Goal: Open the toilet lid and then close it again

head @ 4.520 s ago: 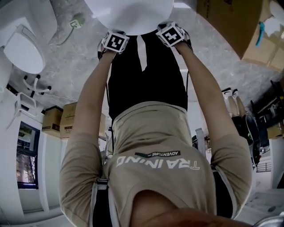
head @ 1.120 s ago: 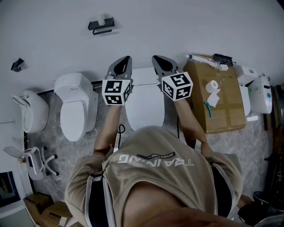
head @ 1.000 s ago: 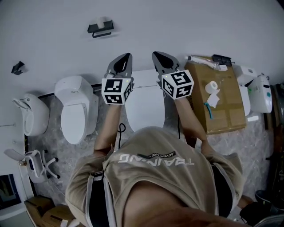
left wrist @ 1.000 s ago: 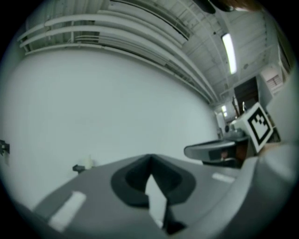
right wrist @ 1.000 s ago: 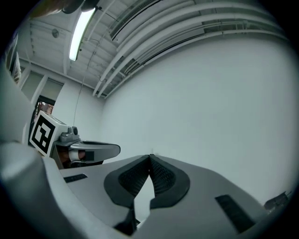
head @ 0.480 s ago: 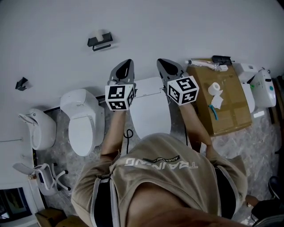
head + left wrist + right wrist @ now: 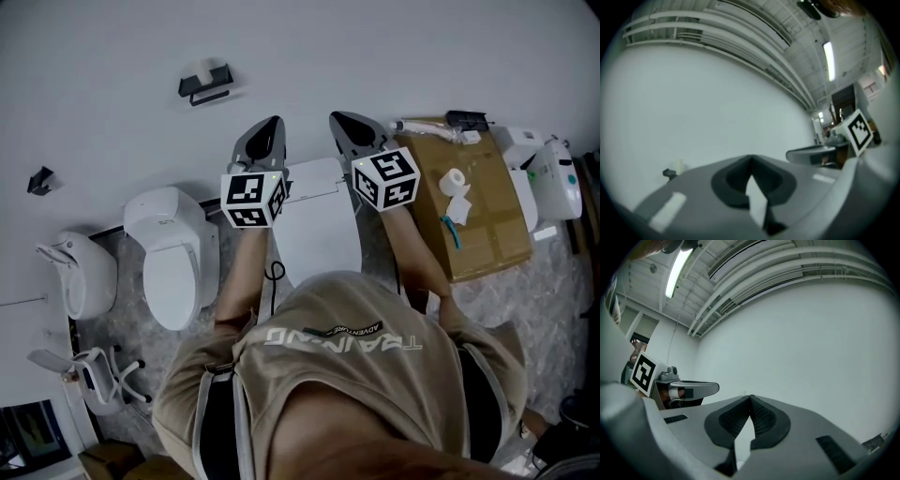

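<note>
Far left: a white wall-side fixture (image 7: 77,275) and, beside it, a second white toilet (image 7: 174,265) with its lid down, both against the wall.
Wall: a dark paper holder (image 7: 204,82) is mounted above and between that second toilet and the left arm.
Left hand-held gripper (image 7: 270,127): raised in front of the person and pointing at the wall; its own view shows the tips pressed together (image 7: 750,162) with nothing between them, only bare white wall beyond.
Toilet lid (image 7: 317,239): lies flat and closed over the bowl of the middle toilet, below and between the two arms; neither hand-held gripper touches it, and the person's torso covers its front edge.
Right hand-held gripper (image 7: 343,125): held level with the left one and just beside it, also aimed at the wall; the tips meet (image 7: 750,400) and grip nothing.
Cardboard box (image 7: 469,216): stands just right of the middle toilet, with a roll of toilet paper (image 7: 454,181) on top.
Far right: a white unit (image 7: 551,187) beside the box.
</note>
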